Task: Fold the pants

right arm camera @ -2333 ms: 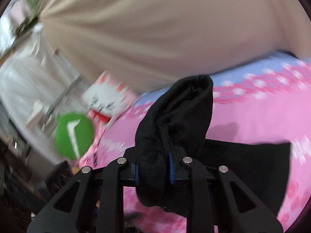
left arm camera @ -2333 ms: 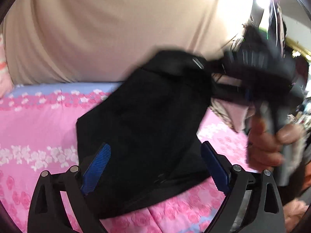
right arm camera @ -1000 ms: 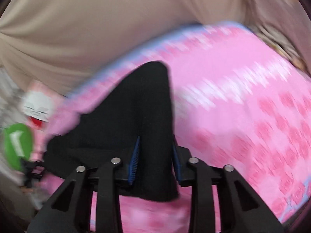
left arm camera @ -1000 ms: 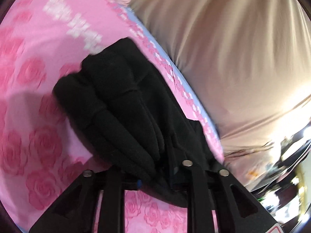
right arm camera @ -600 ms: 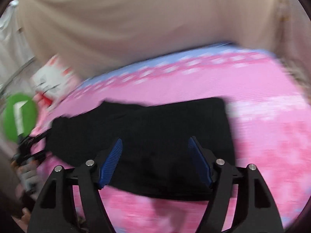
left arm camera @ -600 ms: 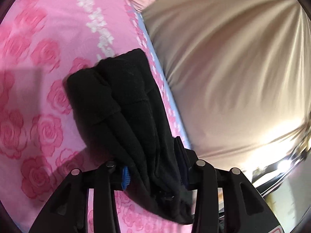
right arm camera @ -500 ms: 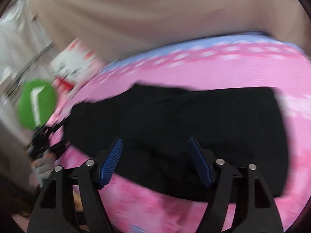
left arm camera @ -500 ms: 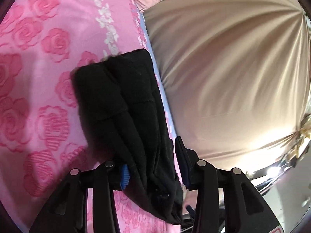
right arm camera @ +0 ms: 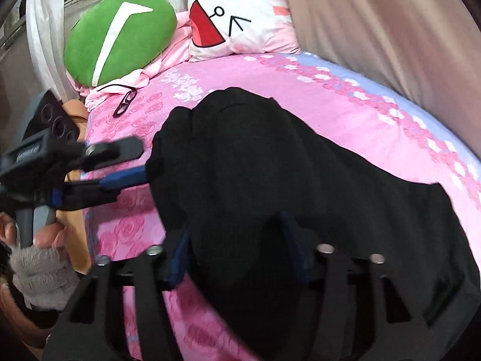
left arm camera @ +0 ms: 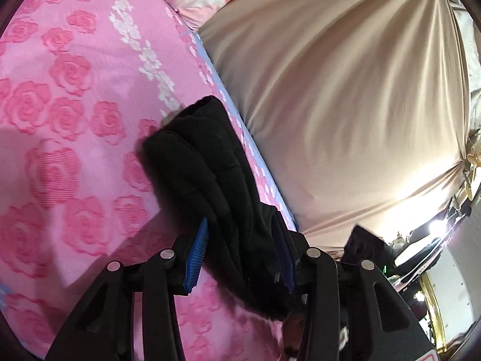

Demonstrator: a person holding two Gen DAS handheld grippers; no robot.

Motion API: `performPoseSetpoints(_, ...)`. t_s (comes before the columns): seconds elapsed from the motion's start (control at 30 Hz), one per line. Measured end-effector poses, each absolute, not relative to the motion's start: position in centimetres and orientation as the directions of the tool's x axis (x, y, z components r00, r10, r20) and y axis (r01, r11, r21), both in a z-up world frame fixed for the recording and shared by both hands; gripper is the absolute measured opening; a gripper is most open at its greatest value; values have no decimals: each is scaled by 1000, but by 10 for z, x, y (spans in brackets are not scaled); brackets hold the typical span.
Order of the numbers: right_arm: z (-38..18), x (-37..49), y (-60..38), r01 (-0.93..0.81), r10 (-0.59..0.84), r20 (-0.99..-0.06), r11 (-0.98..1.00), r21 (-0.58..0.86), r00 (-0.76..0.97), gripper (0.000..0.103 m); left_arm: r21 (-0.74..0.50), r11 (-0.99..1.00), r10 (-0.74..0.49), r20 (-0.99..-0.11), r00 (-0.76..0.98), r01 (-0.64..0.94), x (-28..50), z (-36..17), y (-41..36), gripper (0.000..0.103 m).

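Left tongs (left arm camera: 240,255): jaws partly apart, black cloth bunched between the blue pads.
Right tongs (right arm camera: 237,246): angled downward, jaws closing, black cloth filling the gap.
Left hand (right arm camera: 36,234): behind its tongs, gripping the handle, grey fuzzy cuff at wrist.

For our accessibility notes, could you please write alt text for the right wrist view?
Black pants lie bunched on a pink rose-patterned bedsheet, with the right gripper closing on a fold of them. The left gripper, held in a hand, reaches the pants' edge from the left. Behind sit a green cushion, a white cartoon-face pillow and folded glasses.
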State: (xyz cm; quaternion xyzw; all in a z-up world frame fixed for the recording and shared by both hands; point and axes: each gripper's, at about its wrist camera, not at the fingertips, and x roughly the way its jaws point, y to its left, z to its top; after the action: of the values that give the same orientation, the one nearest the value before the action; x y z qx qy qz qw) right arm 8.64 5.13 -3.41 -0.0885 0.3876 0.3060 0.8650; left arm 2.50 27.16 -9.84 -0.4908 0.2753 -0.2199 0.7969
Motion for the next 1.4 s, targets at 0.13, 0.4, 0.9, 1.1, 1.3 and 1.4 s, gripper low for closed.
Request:
performPoseSetpoints(0.13,4,99,13,-552,648,-603,745,374,467,8,-904,414,-608,-190,771,104,17,-99,286,46)
performPoseSetpoints(0.4,-47,85,65,-661,588,-746,699,274,313,29,-919,376,-611,-150,777,118,14,-103,294,51)
performPoseSetpoints(0.9,-21,32,-195,-25,248,-650,943,333,718,39,-825,549,-487,-444,752,-133,63,-83,255,70)
performPoseSetpoints(1.1,-43,-10,-279,216,124,-659,887,409,741,46,-830,542,-514,-450,730,-130,84,-85,241,25)
performPoseSetpoints(1.3,-38,-66,-362,423,-47,-645,792,442,763,72,-789,609,-457,-434,776,-83,71,-47,234,17)
performPoseSetpoints(1.4,-59,-63,-371,372,81,-658,770,518,749,73,-765,638,-431,-449,782,-88,71,-35,224,17)
